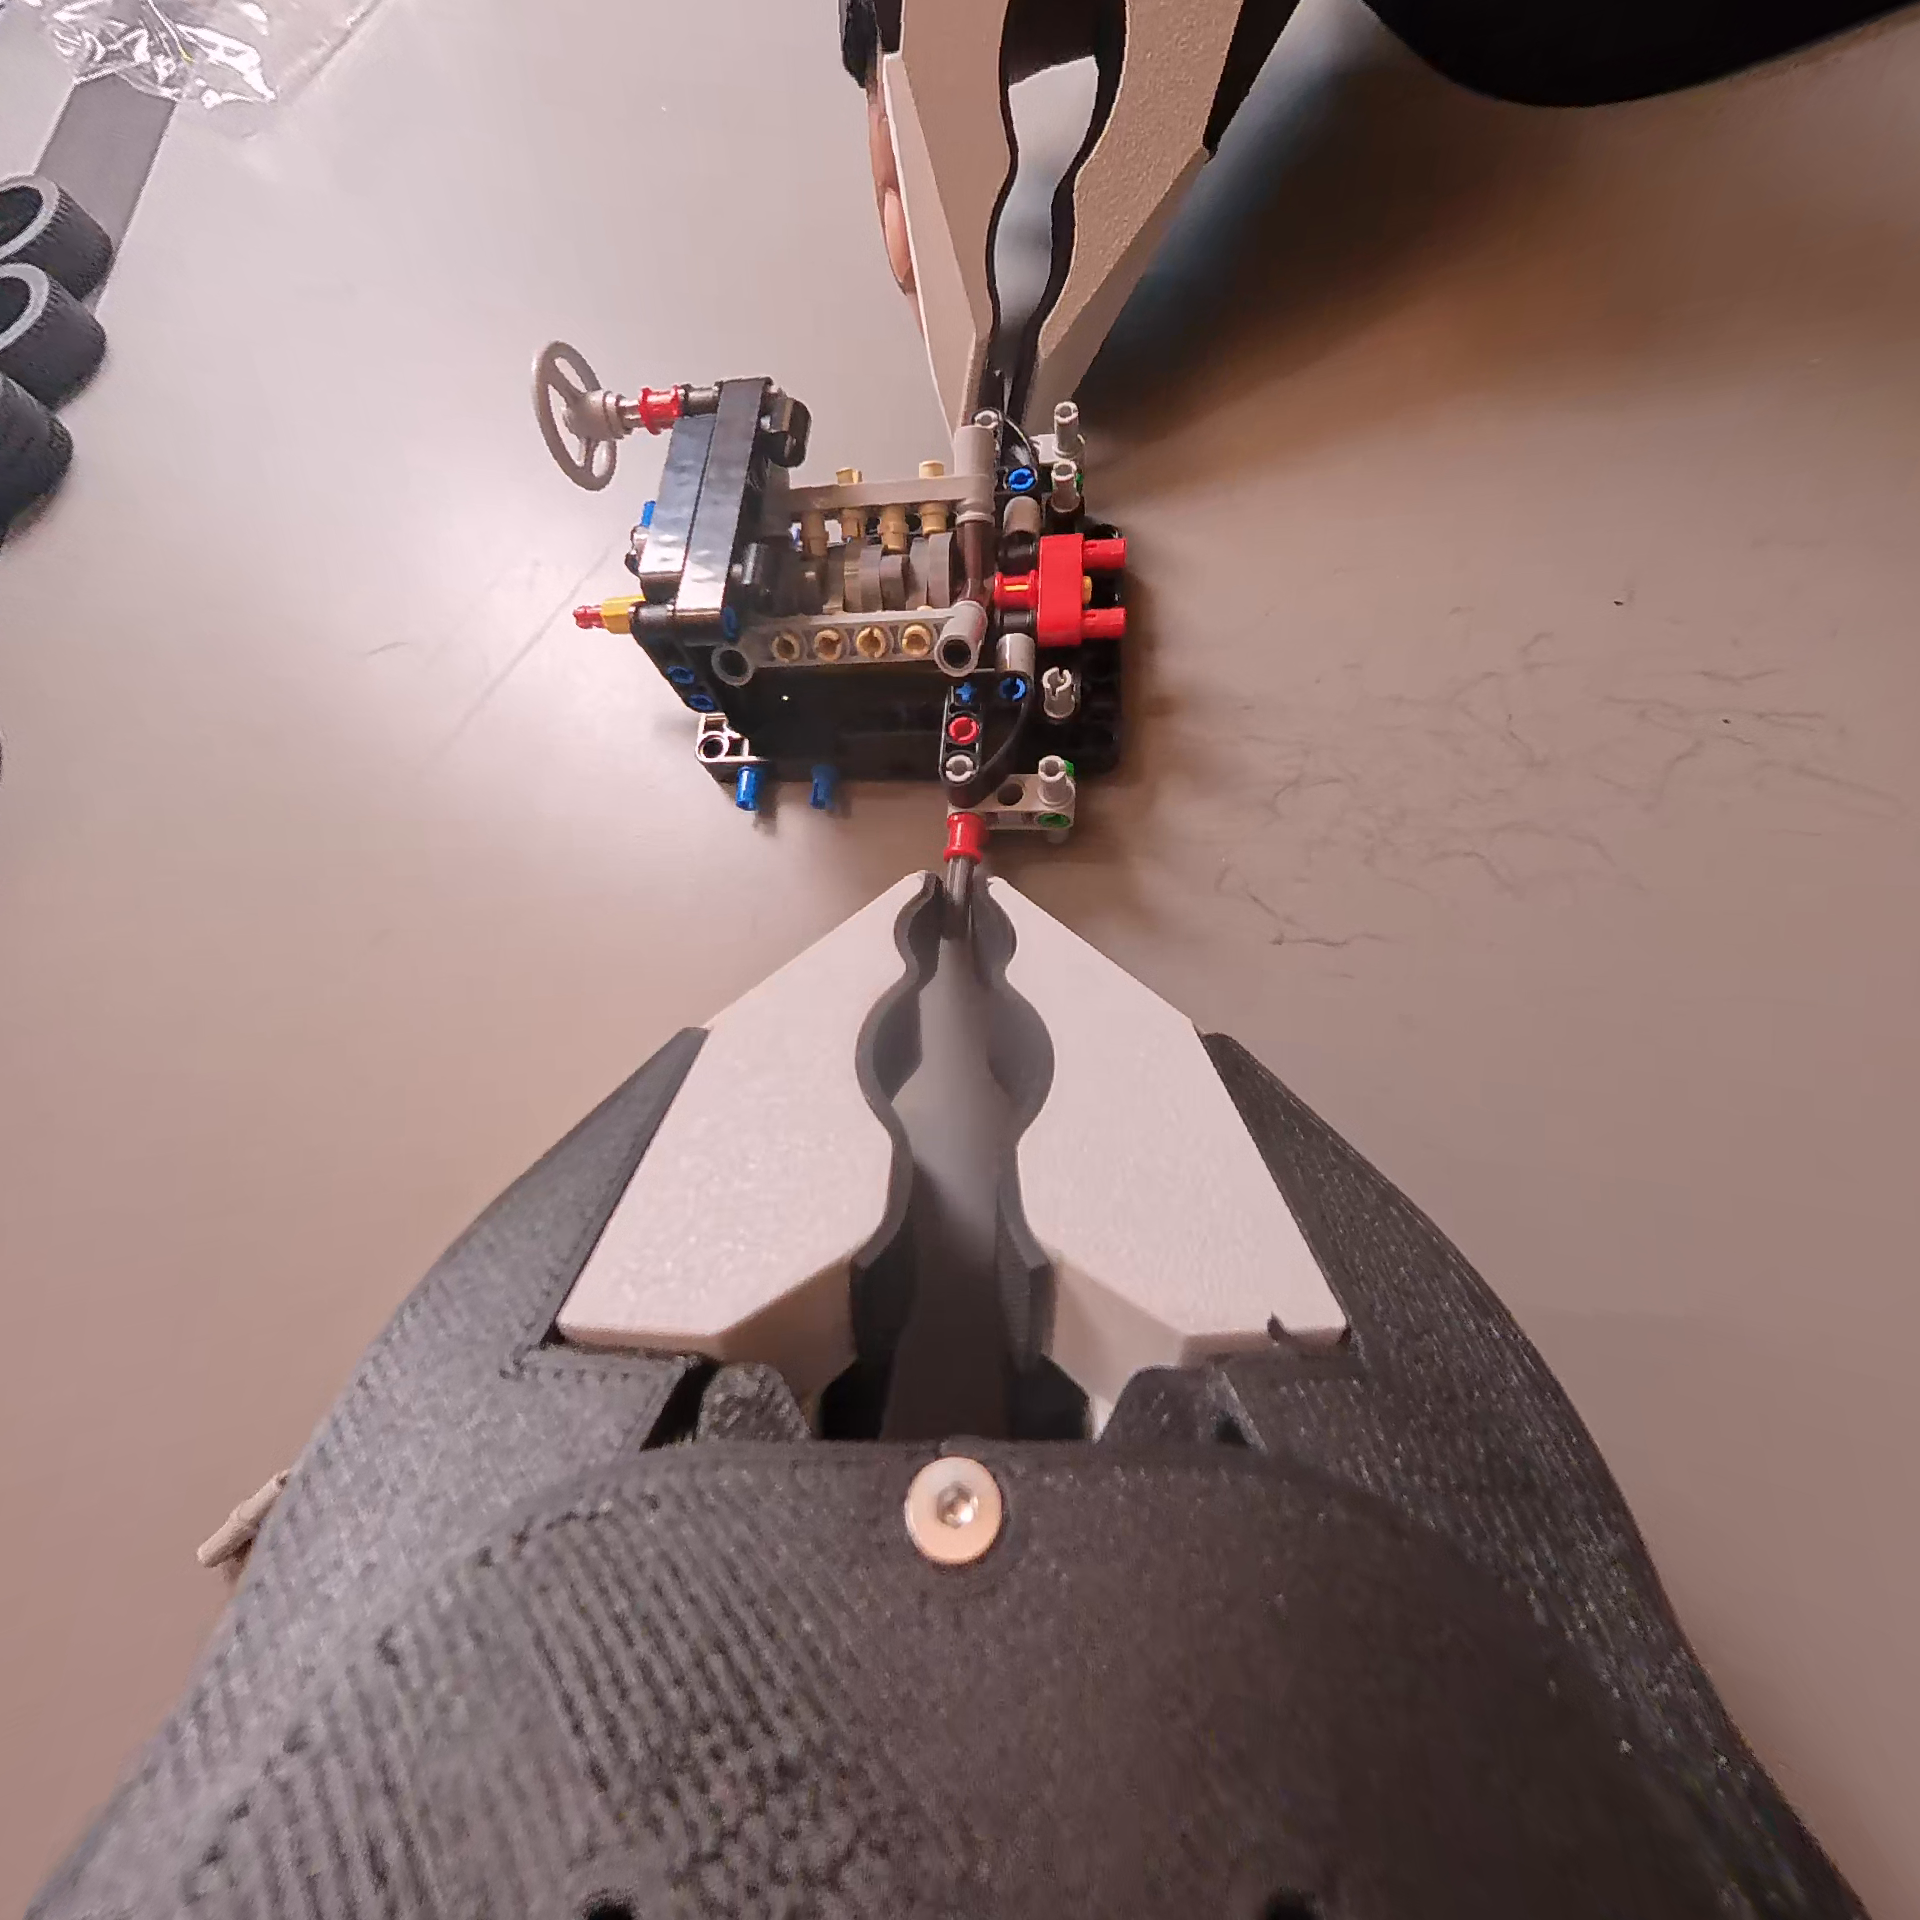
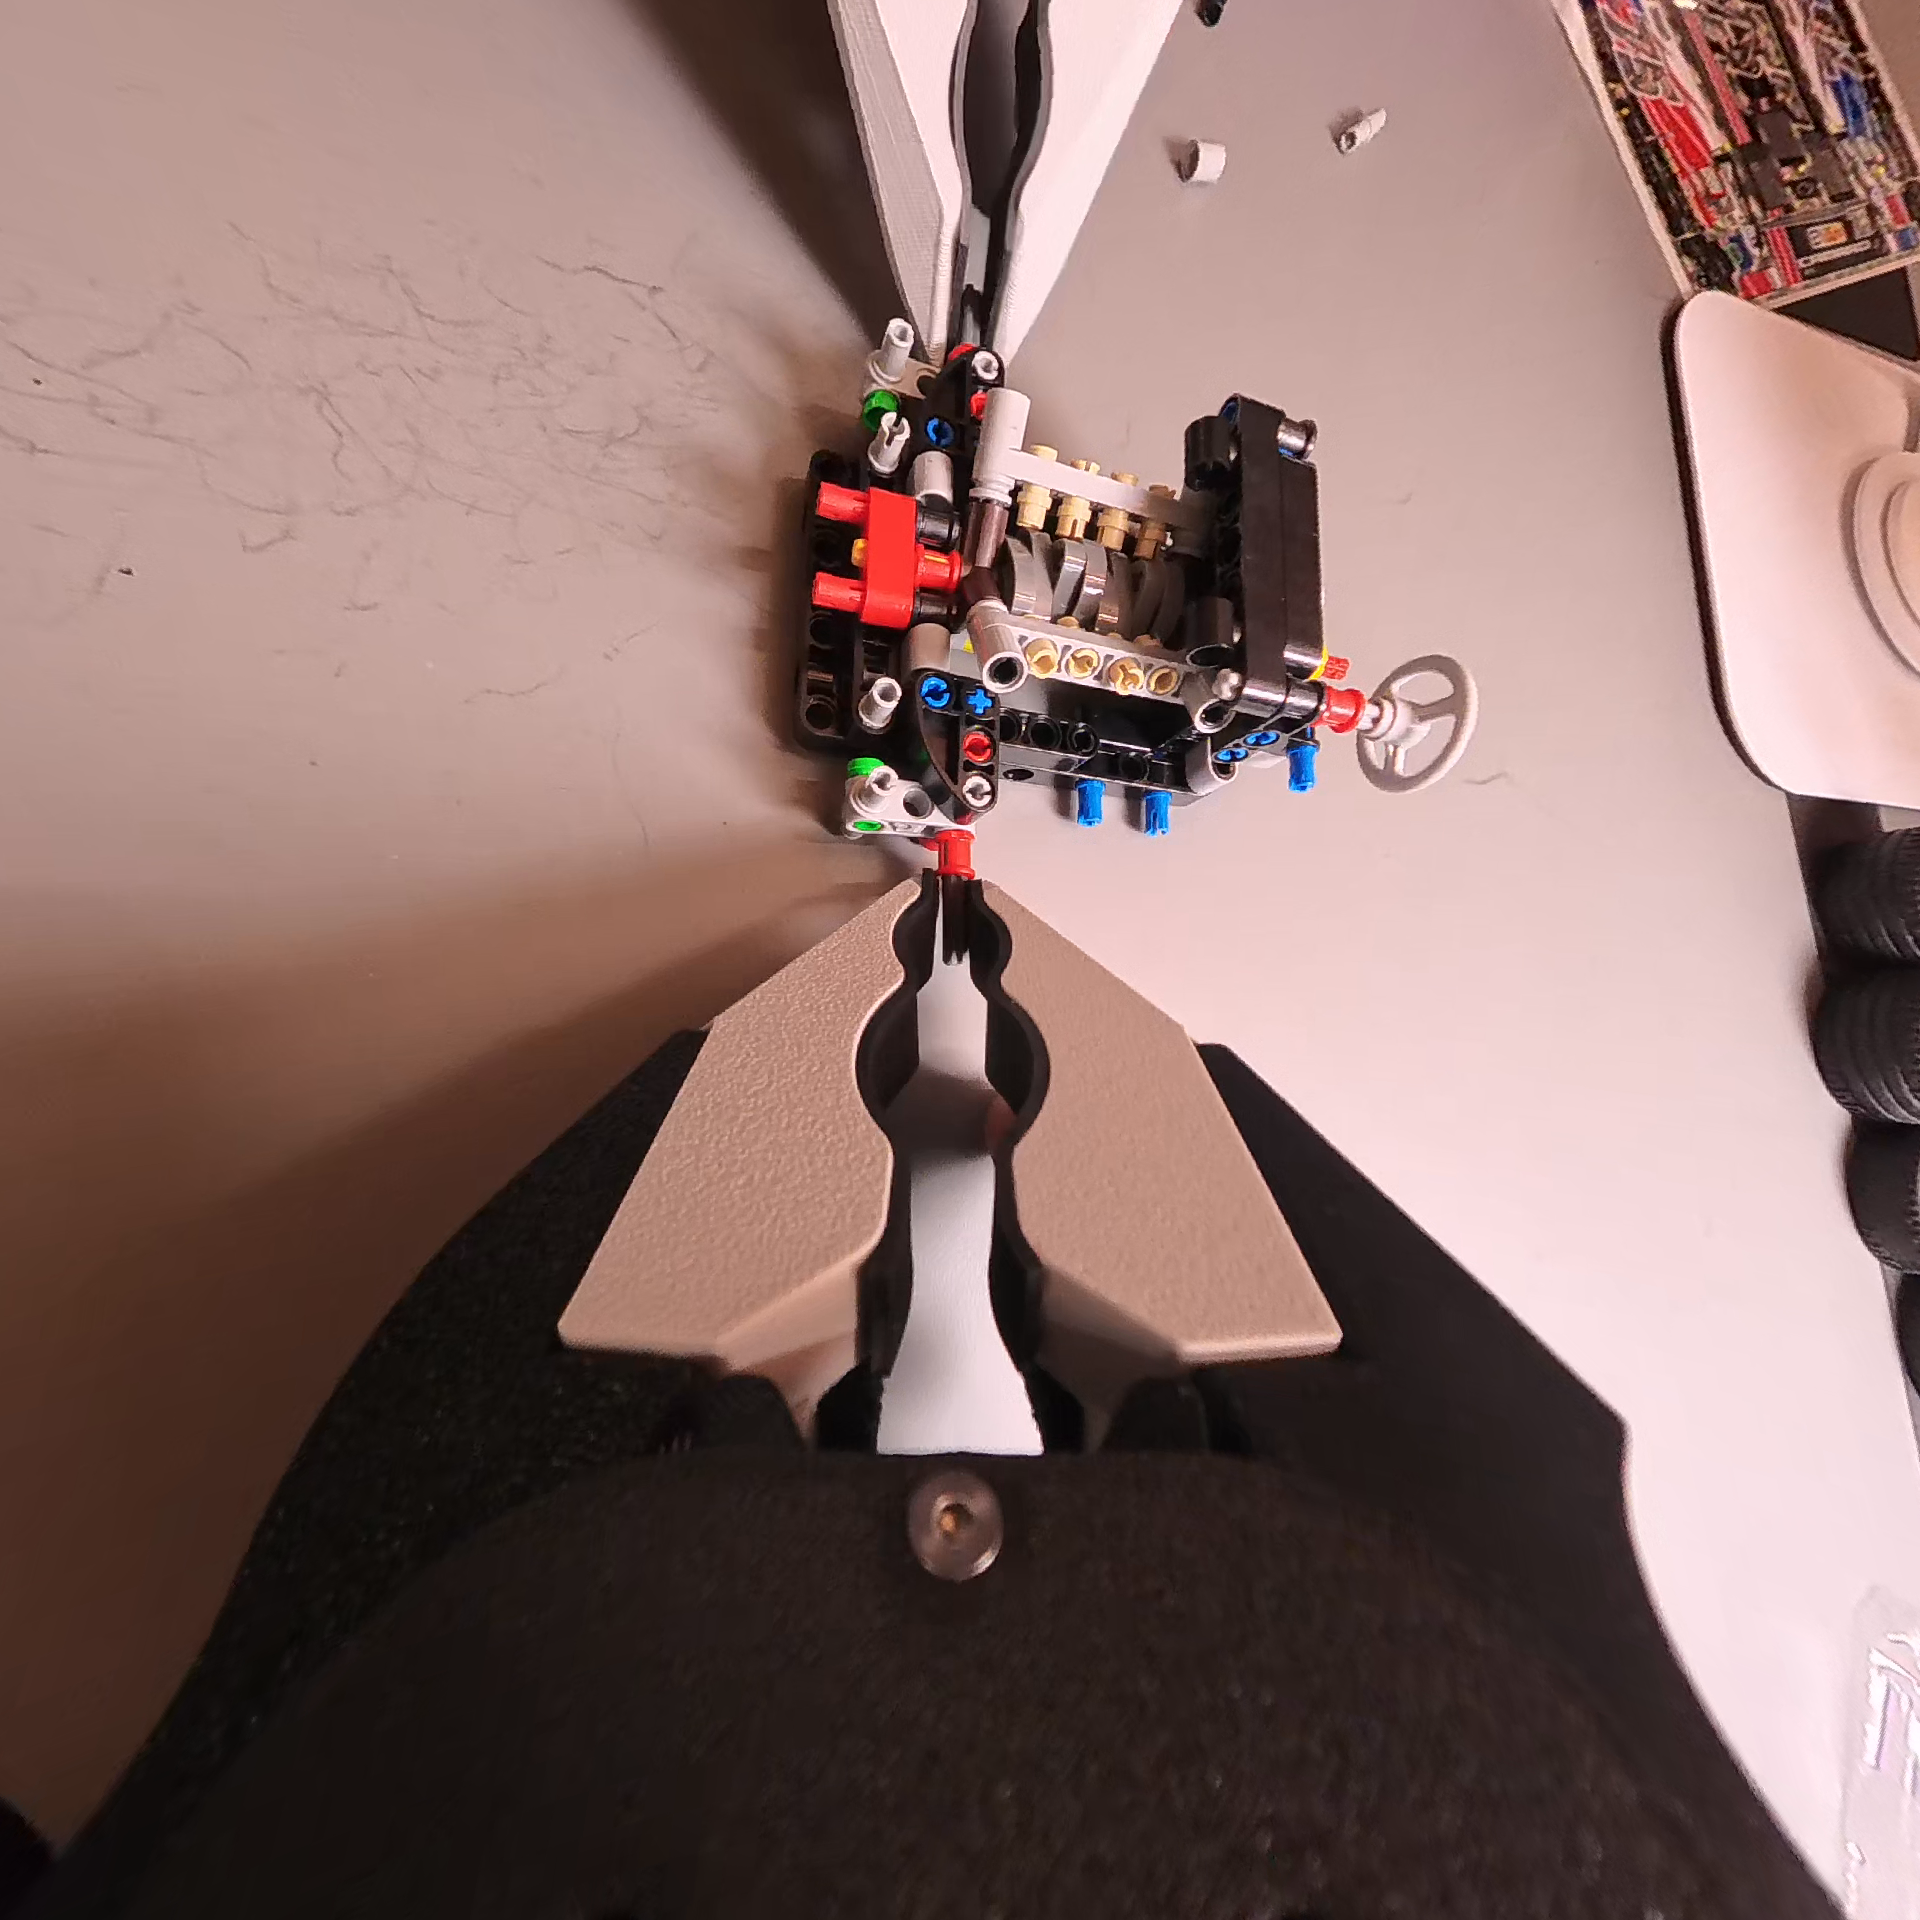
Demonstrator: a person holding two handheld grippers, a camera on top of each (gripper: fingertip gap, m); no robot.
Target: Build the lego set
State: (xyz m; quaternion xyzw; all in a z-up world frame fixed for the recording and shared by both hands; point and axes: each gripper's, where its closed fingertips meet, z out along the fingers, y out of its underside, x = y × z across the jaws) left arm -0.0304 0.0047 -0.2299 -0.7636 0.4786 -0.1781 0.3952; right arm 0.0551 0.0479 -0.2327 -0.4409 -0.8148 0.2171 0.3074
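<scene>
Red-bushed dark axles are sticking out of opposite ends of the black-and-grey lego chassis build [image 1: 883, 582] sitting mid-tabletop [image 1: 1455, 935]. The left gripper [image 1: 958, 902] is pinching one axle [image 1: 962, 844], the right gripper [image 2: 954, 902] is clamping the other [image 2: 952, 854]. Risk-wise, any off-line push is probably bending an axle, popping a bushing or skidding the whole build sideways. Black rubber tyres [image 2: 1870, 1039], a grey steering wheel [image 2: 1415, 723], loose grey pins [image 2: 1205, 158] and a printed instruction booklet [image 2: 1766, 135] are crowding the edges, none blocking.

The bench [image 1: 1558, 520] is smooth, matt and scuffed. The lego model [image 1: 883, 603] is glossy plastic; the tyres [image 2: 1870, 997] look like ribbed matt rubber.
</scene>
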